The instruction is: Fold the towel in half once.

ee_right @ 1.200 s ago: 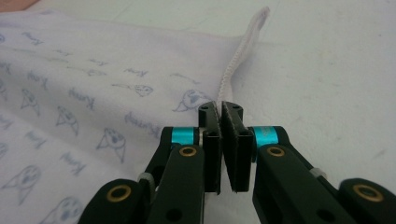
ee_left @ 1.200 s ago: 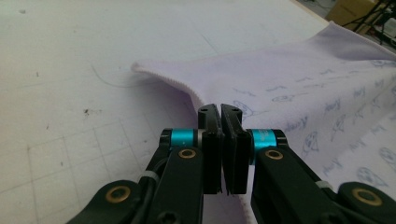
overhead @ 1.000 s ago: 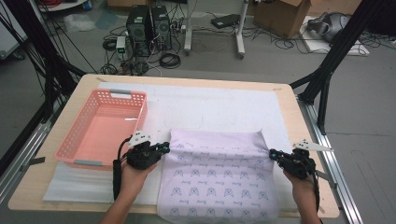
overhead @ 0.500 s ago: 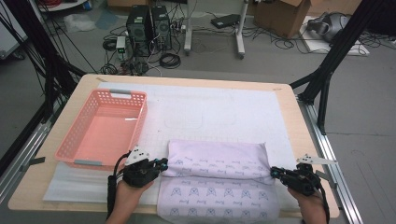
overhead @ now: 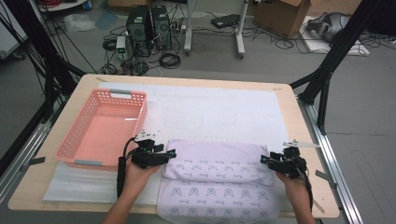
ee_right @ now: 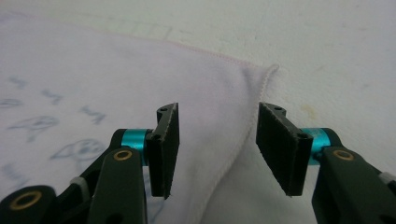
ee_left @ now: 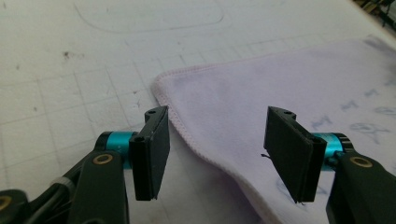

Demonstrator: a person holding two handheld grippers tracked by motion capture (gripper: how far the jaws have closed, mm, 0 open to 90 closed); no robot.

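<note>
A pale lilac terry towel printed with small grey-blue animal faces (overhead: pixel 219 184) lies on the white gridded mat (overhead: pixel 224 109) that covers the light wooden bench (overhead: pixel 303 126), at the near edge in front of the person. Its far part is folded back over itself into a soft, rounded roll that runs from left to right, and the flat lower layer spreads toward the near edge of the bench. The cloth looks plush and matte, and a narrow stitched hem in pinkish thread runs round its curved corners.

The left claw (overhead: pixel 169 153) sits at the left end of the fold, and its flat black ribbed pads (ee_left: pixel 154 154) stand apart. They have just been opening; the hemmed corner of the towel (ee_left: pixel 261 116) lies between and below them and is not pinched. The right claw (overhead: pixel 267 160) is at the right end of the fold. It is released too and has just been opening, and the towel's edge (ee_right: pixel 140 84) runs loose between its pads (ee_right: pixel 280 149). Teal metal collars hold the pads on glossy black arms with brass rivets.

To the left, just beside the left hand, stands a salmon-pink rectangular plastic basket with slotted walls (overhead: pixel 79 140). It rests partly on the mat.
</note>
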